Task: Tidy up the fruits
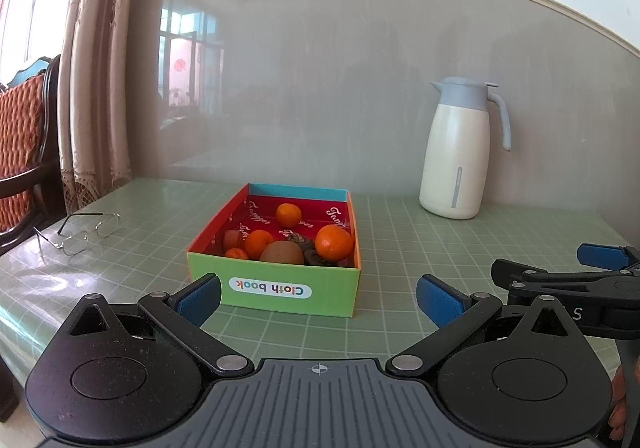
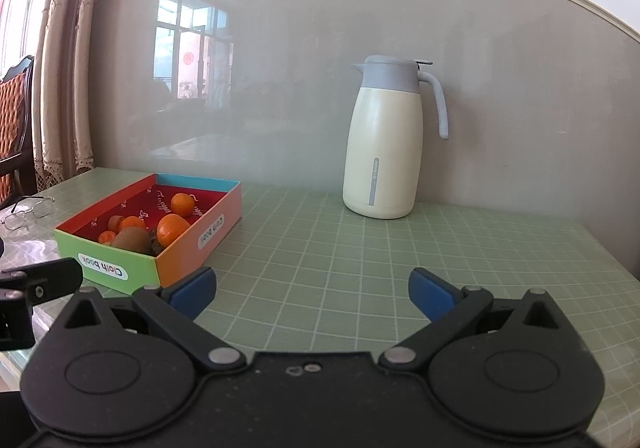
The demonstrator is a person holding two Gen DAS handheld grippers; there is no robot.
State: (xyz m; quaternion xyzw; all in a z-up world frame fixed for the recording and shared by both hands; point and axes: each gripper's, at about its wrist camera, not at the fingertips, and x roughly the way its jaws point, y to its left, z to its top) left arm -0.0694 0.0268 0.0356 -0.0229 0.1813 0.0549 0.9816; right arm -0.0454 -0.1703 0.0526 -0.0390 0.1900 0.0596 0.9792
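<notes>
Fruit all sits in the cloth-book box (image 1: 276,280) just ahead of my left gripper (image 1: 318,296), both it and the right gripper (image 2: 312,290) spread wide and empty, so I judge sorting nearly done or unstarted; next needs a target.

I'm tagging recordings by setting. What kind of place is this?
Most likely a home dining or living room: a table under a green checked cover, a thermos jug by the wall, and curtains beside an upholstered chair.
</notes>
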